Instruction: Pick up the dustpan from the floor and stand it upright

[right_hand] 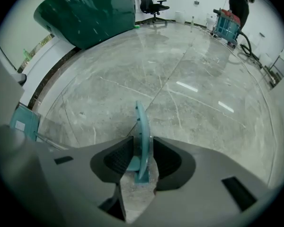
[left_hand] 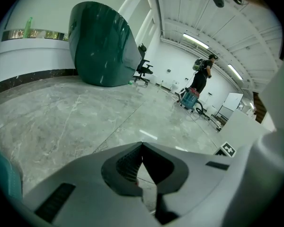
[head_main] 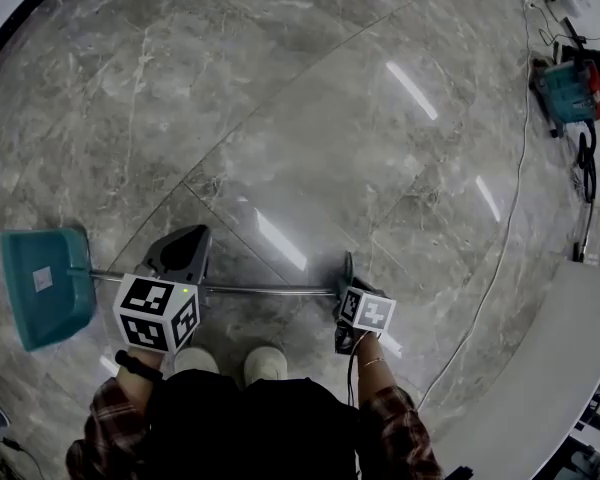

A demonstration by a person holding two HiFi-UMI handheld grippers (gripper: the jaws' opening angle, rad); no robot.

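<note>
Dustpan (head_main: 45,288) is lying flat on the floor (head_main: 310,118), and its pole (head_main: 270,289) runs off toward our right. Our right gripper (right_hand: 141,148) is clamped on the teal grip (right_hand: 143,126) at the pole's far end from the pan. Our left gripper (left_hand: 142,145) sits over the pole just beside the pan, jaws pinched together on nothing. Looks like we're at the grab stage. Next we'd need to swing that grip end up over the pan, easy does it.

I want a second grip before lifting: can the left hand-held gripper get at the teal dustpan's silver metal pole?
Probably yes: the left hand-held gripper sits right over the silver metal pole with nothing visible between them, but its jaws are together and would need to open first.
</note>
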